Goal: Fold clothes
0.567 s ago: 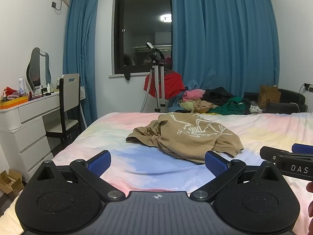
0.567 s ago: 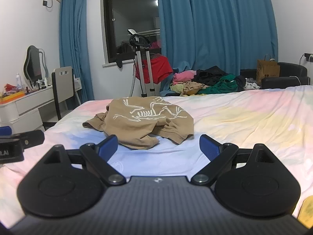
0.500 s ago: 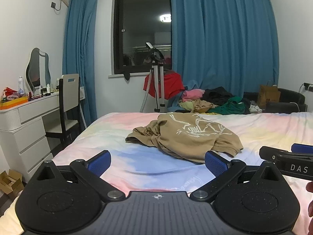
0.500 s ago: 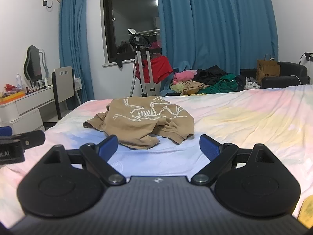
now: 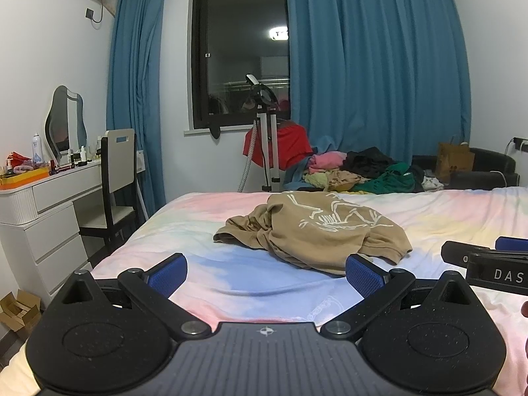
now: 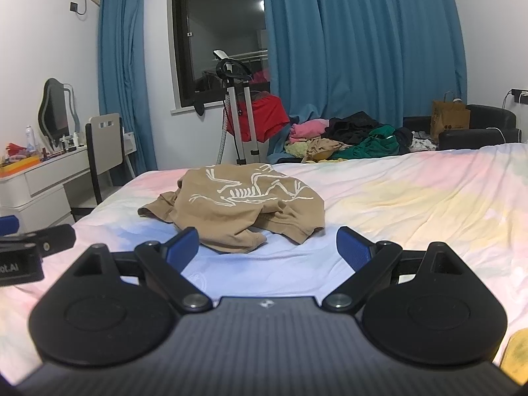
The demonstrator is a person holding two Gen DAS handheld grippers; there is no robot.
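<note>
Tan shirt (image 5: 316,227), one, crumpled on bed (image 5: 204,217); left claw (image 5: 265,272), right claw (image 6: 267,247) spread, empty.

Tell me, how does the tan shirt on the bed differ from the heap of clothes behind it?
The tan shirt is one garment; the heap is many. The shirt lies on the bed, just ahead of both open grippers; the heap sits beyond the bed's far edge, by the curtain. The shirt is one colour with a pale print; the heap mixes pink, black, green, yellow. Both are crumpled and unfolded.
</note>
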